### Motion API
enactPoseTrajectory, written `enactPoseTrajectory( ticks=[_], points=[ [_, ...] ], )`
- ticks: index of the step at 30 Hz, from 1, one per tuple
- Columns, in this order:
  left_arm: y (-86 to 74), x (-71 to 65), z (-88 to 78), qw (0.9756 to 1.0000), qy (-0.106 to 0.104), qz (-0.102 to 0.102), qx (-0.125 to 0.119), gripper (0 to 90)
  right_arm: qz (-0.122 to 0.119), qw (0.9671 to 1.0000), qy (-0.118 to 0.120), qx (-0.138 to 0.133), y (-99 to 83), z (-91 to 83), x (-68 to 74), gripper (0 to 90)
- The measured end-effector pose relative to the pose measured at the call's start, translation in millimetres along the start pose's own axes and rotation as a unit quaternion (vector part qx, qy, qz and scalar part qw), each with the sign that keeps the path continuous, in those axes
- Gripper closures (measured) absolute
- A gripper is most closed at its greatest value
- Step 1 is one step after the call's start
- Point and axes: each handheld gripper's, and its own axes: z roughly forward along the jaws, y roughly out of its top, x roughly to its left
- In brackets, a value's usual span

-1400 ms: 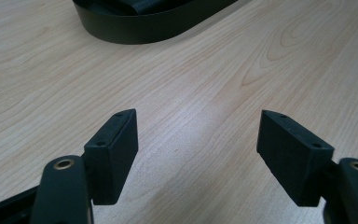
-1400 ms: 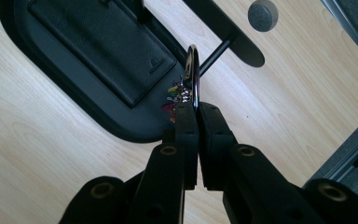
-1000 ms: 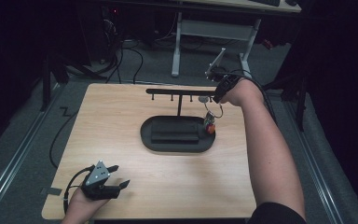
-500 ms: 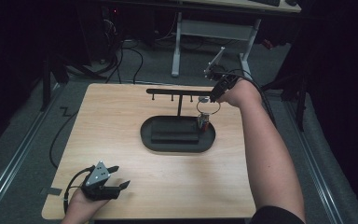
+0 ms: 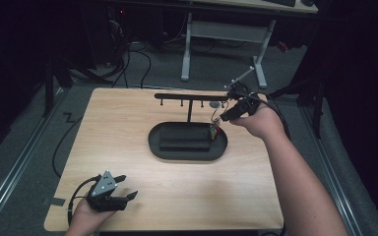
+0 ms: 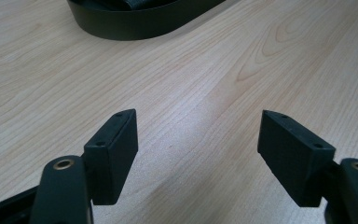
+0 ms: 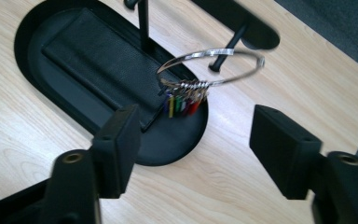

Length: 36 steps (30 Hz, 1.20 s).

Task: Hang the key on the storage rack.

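Your work surface is a light wood-grain table (image 5: 128, 147), rectangular with rounded corners, standing on a grey floor (image 5: 24, 162). Directly on it, right of centre toward the far side, you have a black oval tray base (image 5: 187, 142) with a raised rectangular pad inside and a thin upright post carrying a hook bar. A small dark patch, possibly tape (image 5: 52, 201), lies just off the near left corner.

1 black oval stand w/ hook bar (image 5: 177, 147) | 1 silver wire ring w/ coloured tags (image 7: 212, 70) | 2 black two-jaw grippers: left gripper (image 5: 123, 189), right gripper (image 5: 221, 115)
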Motion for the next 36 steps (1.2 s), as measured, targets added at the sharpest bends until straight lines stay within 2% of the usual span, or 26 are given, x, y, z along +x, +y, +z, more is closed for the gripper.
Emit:
enactPoseTrajectory(
  ticks=[5, 7, 9, 12, 16, 19, 21, 22, 25, 28, 33, 36],
  points=[
    [1.2, -1.9, 0.5, 1.0000, -0.001, 0.002, -0.001, 29.3, 0.023, 0.9979, -0.018, -0.058, -30.2, -2.9, 7.6, 21.4],
    [1.6, -2.8, 1.5, 1.0000, -0.002, 0.001, 0.001, 29.2, 0.034, 0.9954, -0.031, -0.084, -43.6, -1.5, 10.2, 18.9],
    [1.8, -3.1, 1.9, 1.0000, -0.003, 0.002, 0.002, 29.2, 0.034, 0.9934, -0.040, -0.102, -55.8, 0.0, 12.4, 16.9],
    [1.8, -3.7, 2.8, 1.0000, -0.003, 0.005, 0.003, 29.1, 0.044, 0.9906, -0.035, -0.125, -72.5, 2.2, 16.8, 14.9],
    [1.2, -3.2, 3.2, 1.0000, -0.004, 0.002, 0.004, 29.0, 0.063, 0.9849, -0.029, -0.159, -98.3, 6.6, 25.3, 14.1],
    [0.7, -3.0, 3.3, 1.0000, -0.004, 0.001, 0.005, 29.0, 0.058, 0.9836, -0.037, -0.167, -120.8, 16.0, 36.2, 13.7],
    [0.3, -3.1, 3.3, 1.0000, -0.004, 0.001, 0.006, 29.0, 0.056, 0.9834, -0.033, -0.169, -134.1, 23.8, 42.9, 13.8],
    [0.3, -3.1, 3.3, 1.0000, -0.004, 0.001, 0.006, 29.1, 0.056, 0.9834, -0.033, -0.169, -134.1, 23.8, 42.9, 13.8],
    [-0.2, -3.4, 3.4, 1.0000, -0.004, 0.001, 0.007, 29.0, 0.059, 0.9802, -0.021, -0.188, -168.0, 46.6, 59.2, 13.4],
    [-0.5, -3.3, 3.5, 1.0000, -0.004, 0.001, 0.008, 29.1, 0.067, 0.9779, -0.018, -0.197, -192.4, 63.3, 69.4, 13.4],
    [-0.9, -3.4, 4.1, 0.9999, -0.007, 0.000, 0.008, 29.0, 0.077, 0.9752, -0.011, -0.208, -222.7, 82.5, 83.0, 13.4],
    [-1.9, -5.0, 4.5, 0.9999, -0.012, 0.001, 0.005, 29.0, 0.068, 0.9737, -0.015, -0.217, -238.3, 88.7, 93.1, 12.7]
  ],
)
